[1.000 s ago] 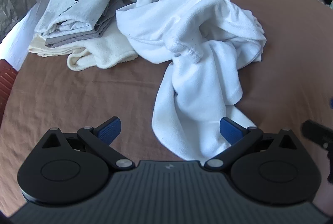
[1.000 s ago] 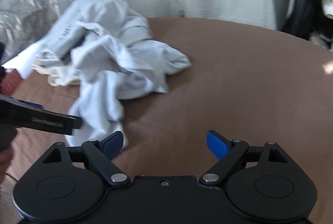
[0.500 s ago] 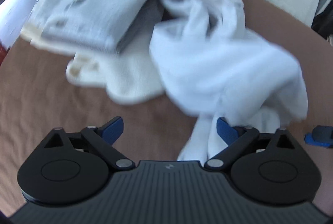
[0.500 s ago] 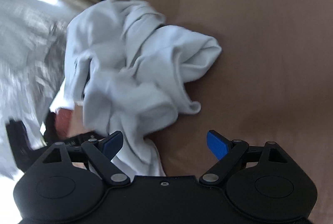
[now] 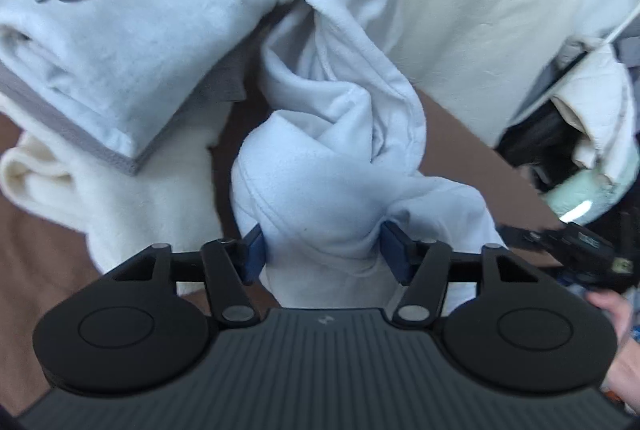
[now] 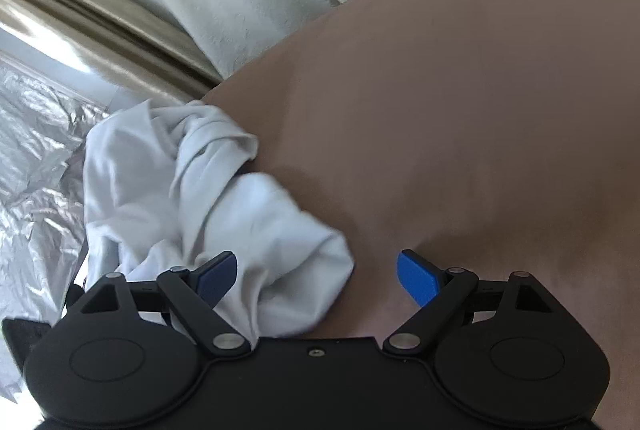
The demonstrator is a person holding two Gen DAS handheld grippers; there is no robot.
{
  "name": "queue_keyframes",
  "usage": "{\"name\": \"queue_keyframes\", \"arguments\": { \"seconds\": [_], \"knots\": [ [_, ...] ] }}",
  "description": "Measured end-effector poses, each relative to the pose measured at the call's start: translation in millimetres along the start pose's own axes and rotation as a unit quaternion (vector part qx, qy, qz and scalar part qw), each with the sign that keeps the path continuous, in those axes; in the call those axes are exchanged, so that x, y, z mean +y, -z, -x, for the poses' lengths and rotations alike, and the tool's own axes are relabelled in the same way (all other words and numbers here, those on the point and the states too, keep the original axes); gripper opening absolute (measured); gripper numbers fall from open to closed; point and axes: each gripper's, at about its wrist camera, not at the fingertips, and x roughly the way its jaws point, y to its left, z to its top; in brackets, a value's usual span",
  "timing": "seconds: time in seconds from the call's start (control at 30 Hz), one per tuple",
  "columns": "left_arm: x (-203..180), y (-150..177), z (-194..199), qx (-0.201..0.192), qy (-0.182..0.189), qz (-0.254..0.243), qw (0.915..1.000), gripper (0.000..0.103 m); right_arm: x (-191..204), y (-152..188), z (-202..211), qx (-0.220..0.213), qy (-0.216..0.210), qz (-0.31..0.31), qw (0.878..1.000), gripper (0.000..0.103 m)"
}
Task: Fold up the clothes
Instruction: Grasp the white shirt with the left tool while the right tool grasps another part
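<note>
**White garment bunched between left fingers; right gripper spread wide**

While the left gripper (image 5: 322,250) sits low over the brown surface (image 5: 472,146), its two blue pads press against either side of a thick bunch of the crumpled white garment (image 5: 320,158). The pads stand partly closed, with the cloth filling the whole gap between them, so the gripper is clamped on the garment. From the bunch the fabric twists away in a rope-like roll toward the far edge of the surface.

Just left of the garment, and touching it, lies a folded pale grey garment (image 5: 132,30) with dark script lettering on top. It rests on a cream towel (image 5: 100,190) that spreads beneath it onto the brown surface.

At the right edge of the left wrist view a hand (image 5: 616,342) shows, partly cut off.

In the right wrist view the right gripper (image 6: 316,276) has its blue pads set well apart and holds nothing. The white garment (image 6: 224,198) lies heaped just ahead of its left finger and spills into the gap beside that pad; whether the pad touches the cloth cannot be told. Bare brown surface (image 6: 460,110) fills the rest of that view, with crinkled silver sheeting (image 6: 36,158) at far left.
</note>
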Motion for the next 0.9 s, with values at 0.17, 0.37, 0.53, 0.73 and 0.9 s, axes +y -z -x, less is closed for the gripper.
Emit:
{"name": "queue_keyframes", "arguments": {
  "seconds": [0.17, 0.37, 0.53, 0.73, 0.9],
  "knots": [
    [15, 3, -14, 0.01, 0.071, 0.038, 0.9967, 0.055, 8, -7, -60, 0.033, -0.045, 0.033, 0.998, 0.026],
    [0, 13, -7, 0.008, 0.084, 0.021, 0.9962, 0.053, 21, 22, -80, 0.065, -0.12, -0.026, 0.99, 0.021],
    [-31, 27, -1, 0.049, 0.133, 0.003, 0.9898, 0.053, 21, 39, -43, 0.068, -0.131, -0.005, 0.989, 0.021],
    [-54, 38, 10, 0.073, 0.156, -0.024, 0.9848, 0.053, 25, 47, 1, 0.065, -0.124, 0.038, 0.989, 0.018],
    [-83, 44, 18, 0.074, 0.152, -0.055, 0.984, 0.053, 36, 62, 37, 0.025, -0.103, 0.123, 0.987, 0.017]
  ]
}}
